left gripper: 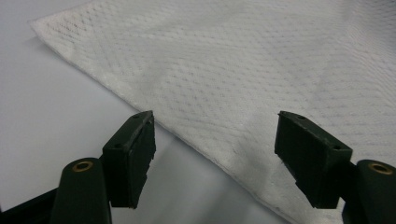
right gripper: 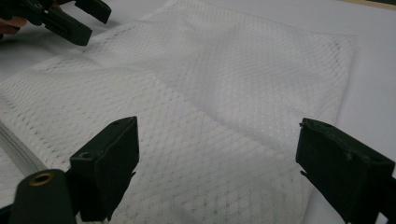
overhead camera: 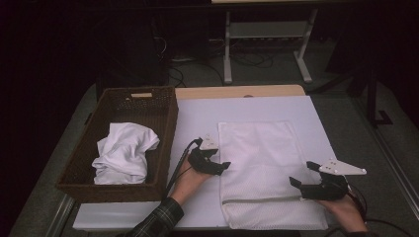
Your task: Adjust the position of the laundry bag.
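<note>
Left hand-held gripper [overhead camera: 223, 166] & right hand-held gripper [overhead camera: 299, 179]: both wide open over mesh bag [overhead camera: 264, 163], holding nothing.

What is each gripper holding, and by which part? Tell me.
Nothing: left gripper and right gripper stand open over the mesh bag's edges.

Readable text: none in any view.
Mesh bag [overhead camera: 269, 168]: plain white netting, no label or print that can be made out.
Wicker basket [overhead camera: 165, 123]: a pale tag at its 12 o'clock rim, too small and dim to read.
White cloth [overhead camera: 123, 153] in the basket: no print to be seen.
Grey plates on the grippers: only holes, no marks.
</note>
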The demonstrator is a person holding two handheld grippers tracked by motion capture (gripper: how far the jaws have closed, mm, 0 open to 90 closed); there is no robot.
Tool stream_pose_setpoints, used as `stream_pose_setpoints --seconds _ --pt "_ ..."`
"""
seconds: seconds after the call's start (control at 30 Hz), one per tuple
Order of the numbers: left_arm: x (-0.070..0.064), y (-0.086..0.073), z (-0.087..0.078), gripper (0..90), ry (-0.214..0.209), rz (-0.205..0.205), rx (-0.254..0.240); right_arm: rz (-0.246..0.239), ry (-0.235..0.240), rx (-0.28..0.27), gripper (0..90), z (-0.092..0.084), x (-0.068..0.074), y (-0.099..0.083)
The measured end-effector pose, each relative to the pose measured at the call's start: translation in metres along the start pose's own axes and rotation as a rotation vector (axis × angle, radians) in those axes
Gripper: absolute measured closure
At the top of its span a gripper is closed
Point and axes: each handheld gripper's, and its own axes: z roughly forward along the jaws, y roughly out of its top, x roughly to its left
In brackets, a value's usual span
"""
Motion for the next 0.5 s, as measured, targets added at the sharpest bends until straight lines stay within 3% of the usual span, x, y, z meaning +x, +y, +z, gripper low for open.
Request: stream_pose_setpoints --seconds 0.13,0.5 --pt "-0.0024 -0.0013 0.0058 32.9 -0.011 -0.001 0.026 0.000 -0.001 0.000 12.8 -0.0001 0.0003 -0.0001" --pt "-0.0067 -0.0015 0.0058 42.5 0.018 0.032 0.033 -0.003 0.000 0.001 12.8 0.0004 0.0000 -0.0002"
